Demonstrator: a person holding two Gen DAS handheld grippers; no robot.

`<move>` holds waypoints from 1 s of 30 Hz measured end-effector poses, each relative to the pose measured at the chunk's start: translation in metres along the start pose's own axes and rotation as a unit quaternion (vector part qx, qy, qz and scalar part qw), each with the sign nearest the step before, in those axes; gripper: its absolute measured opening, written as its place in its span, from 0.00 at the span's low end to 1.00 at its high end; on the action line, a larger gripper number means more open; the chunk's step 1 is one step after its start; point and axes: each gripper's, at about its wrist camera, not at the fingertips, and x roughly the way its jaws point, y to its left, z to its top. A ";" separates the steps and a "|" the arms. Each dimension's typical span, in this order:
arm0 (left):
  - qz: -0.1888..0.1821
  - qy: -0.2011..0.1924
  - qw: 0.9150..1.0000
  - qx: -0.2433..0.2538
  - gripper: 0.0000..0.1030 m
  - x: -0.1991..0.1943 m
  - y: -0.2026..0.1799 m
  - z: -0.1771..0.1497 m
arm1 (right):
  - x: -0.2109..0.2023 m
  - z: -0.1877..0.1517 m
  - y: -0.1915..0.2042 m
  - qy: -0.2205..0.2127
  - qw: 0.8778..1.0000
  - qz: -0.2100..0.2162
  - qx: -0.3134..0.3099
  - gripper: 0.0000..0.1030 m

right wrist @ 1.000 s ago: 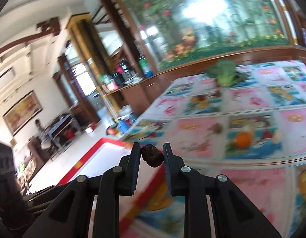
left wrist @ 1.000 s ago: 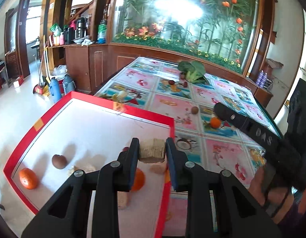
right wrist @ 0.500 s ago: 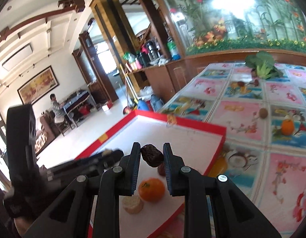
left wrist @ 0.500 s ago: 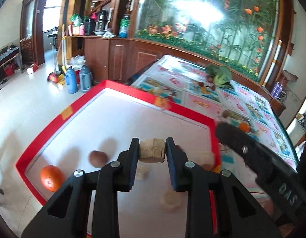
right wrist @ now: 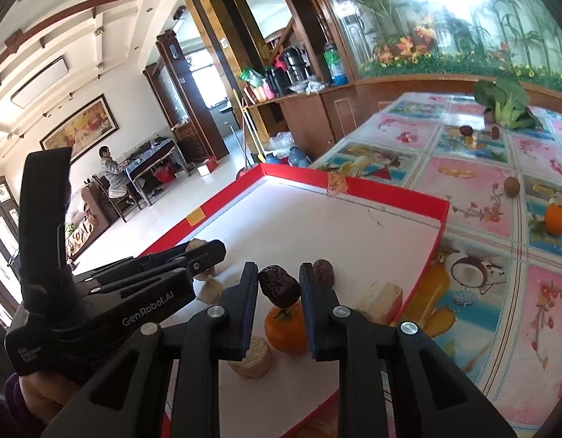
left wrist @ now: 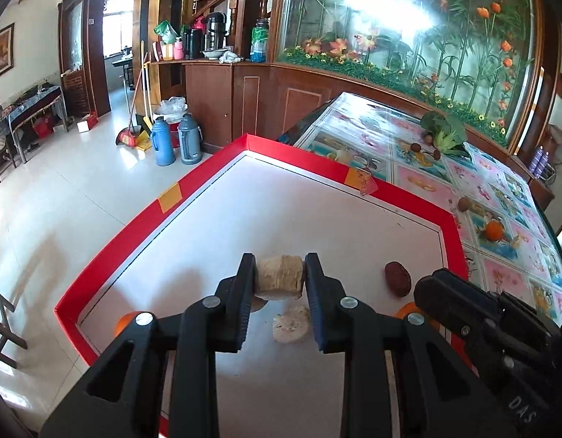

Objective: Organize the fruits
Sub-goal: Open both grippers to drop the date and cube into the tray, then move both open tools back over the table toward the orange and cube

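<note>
Both grippers are loaded over the red-rimmed tray (left wrist: 449, 219): the left gripper (left wrist: 279, 279) has its fingers clamped on a pale, fibrous chunk (left wrist: 279, 276) sitting right between the tips, above the white tray floor. Over on the other side, the right gripper (right wrist: 279, 286) is pinching a dark wrinkly date (right wrist: 279, 287) between its fingertips, hanging just over an orange (right wrist: 285, 326), with another date (right wrist: 323, 272) lying just past the right finger.

A tray (left wrist: 208, 179) is lying on the surface (right wrist: 474, 189) beneath both hand-held grippers. A date (left wrist: 397, 278) is sitting in it, right of the left hand-held gripper (left wrist: 279, 277). An orange (right wrist: 555, 219) and a leafy vegetable (right wrist: 507, 104) are lying on the surface beyond the tray, ahead-right of the right hand-held gripper (right wrist: 279, 284).
</note>
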 end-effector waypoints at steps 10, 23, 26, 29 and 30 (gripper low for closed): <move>0.037 -0.003 0.999 0.026 0.34 0.004 -0.010 0.000 | -0.003 0.000 -0.006 0.005 1.000 -0.001 0.027 0.40; 0.050 -0.011 0.998 0.021 0.69 -0.004 -0.018 0.001 | -0.015 0.002 -0.008 -0.023 0.999 -0.014 0.030 0.45; 0.051 -0.013 0.998 0.023 0.71 -0.005 -0.021 0.002 | -0.016 0.003 -0.013 -0.024 0.999 -0.016 0.039 0.45; 0.049 -0.009 0.998 0.024 0.72 -0.004 -0.024 0.001 | -0.018 0.004 -0.016 -0.029 0.998 -0.019 0.043 0.45; 0.049 -0.008 0.998 0.025 0.73 -0.005 -0.025 0.001 | -0.019 0.004 -0.016 -0.030 0.998 -0.020 0.044 0.45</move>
